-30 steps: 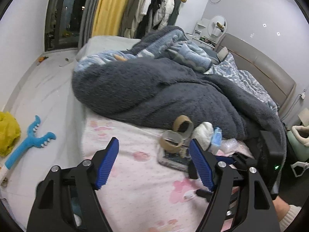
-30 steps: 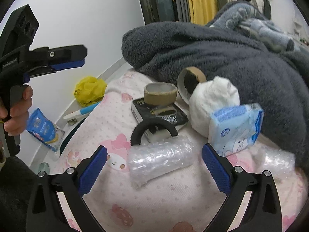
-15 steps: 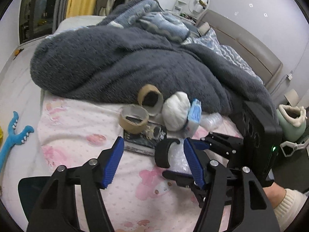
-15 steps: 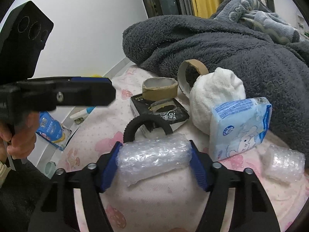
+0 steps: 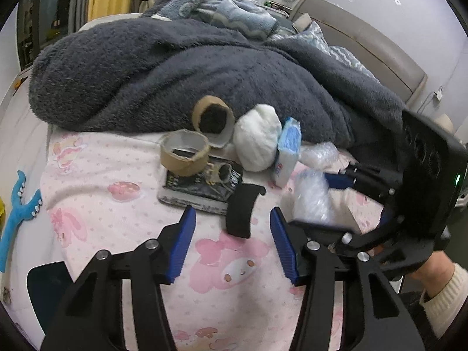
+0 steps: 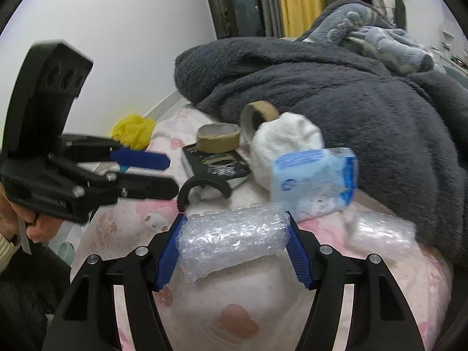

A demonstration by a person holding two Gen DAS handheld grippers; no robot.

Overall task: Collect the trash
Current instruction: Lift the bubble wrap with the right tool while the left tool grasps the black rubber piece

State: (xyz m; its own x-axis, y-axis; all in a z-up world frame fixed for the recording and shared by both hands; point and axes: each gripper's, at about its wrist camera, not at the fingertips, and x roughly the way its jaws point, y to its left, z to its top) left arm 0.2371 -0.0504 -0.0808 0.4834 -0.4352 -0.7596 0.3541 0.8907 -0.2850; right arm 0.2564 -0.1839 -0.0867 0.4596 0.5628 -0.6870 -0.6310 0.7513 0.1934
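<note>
My right gripper [image 6: 234, 219] is shut on a clear bubble-wrap roll [image 6: 234, 239], held just above the pink sheet; the left wrist view shows the same roll [image 5: 310, 199] in it. My left gripper [image 5: 232, 215] hangs over a black curved piece [image 5: 241, 213]. Its jaws are closing with that piece between the tips, and the pads do not touch it. Behind lie a black box [image 5: 201, 187], two cardboard tape cores [image 5: 185, 153], a white wad [image 5: 257, 137], a blue tissue pack [image 5: 288, 149] and a second bubble-wrap lump [image 6: 380, 234].
A thick grey blanket [image 5: 175, 67] is heaped across the bed right behind the litter. On the floor to the left lie a yellow bag [image 6: 133, 130] and a blue toy [image 5: 17, 213]. A dark container [image 5: 49, 286] shows below the bed edge.
The right gripper closed on the bubble-wrap roll and raised it a little. The left gripper swung down towards the black curved piece while its jaws narrowed.
</note>
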